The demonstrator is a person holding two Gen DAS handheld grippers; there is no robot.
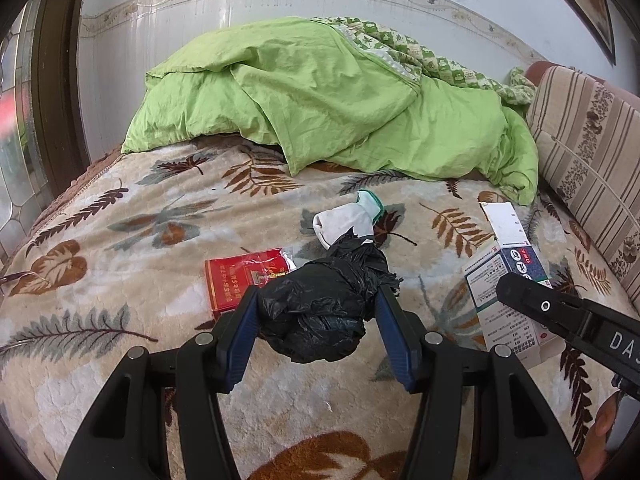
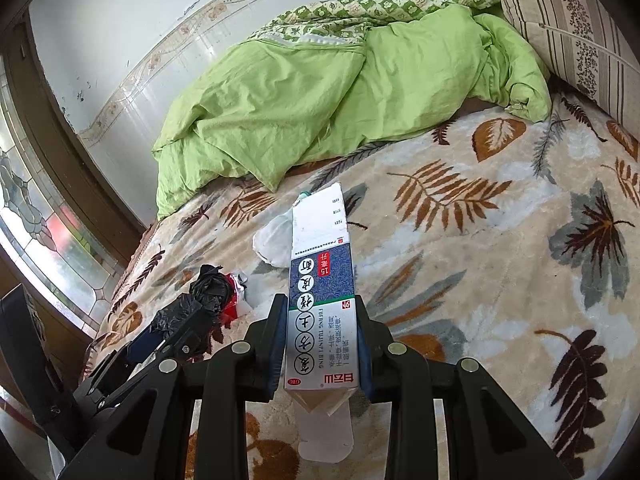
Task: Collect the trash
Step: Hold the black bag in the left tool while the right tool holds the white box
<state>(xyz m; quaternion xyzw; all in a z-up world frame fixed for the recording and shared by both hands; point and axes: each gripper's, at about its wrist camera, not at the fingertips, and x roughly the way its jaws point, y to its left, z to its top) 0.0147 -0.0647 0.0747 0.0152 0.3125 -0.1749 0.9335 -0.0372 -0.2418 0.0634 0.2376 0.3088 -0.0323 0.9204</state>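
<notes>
A: Left wrist view: left gripper [image 1: 316, 304] clamped on a crumpled black plastic bag [image 1: 320, 312], pads pressing both sides. Held over the leaf-patterned blanket [image 1: 120, 280], just in front of the red cigarette pack [image 1: 240, 284].

B: Right wrist view: right gripper [image 2: 322, 344] clamped on a blue-and-white medicine carton [image 2: 320, 300], fingers tight on both long sides, end flaps open. Carried above the blanket, to the right of the cigarette pack.

A: Step in hand, as judged: both pieces picked up and carried, neither yet deposited. No bin or open sack visible in either view.

B: Next move, as judged: either opening the black bag to receive the carton, or taking both to a container out of view. Calls for a steady grip; thin film, liable to slip or tear.

A: Count: one black bag, one carton, one red cigarette pack with torn wrapper, one white glove [image 1: 348, 220] with green cuff just behind the pack, one green quilt [image 1: 320, 100] well behind it, one striped cushion [image 1: 592, 140] far right.

B: Pack and glove lying on the blanket, uncollected.
</notes>
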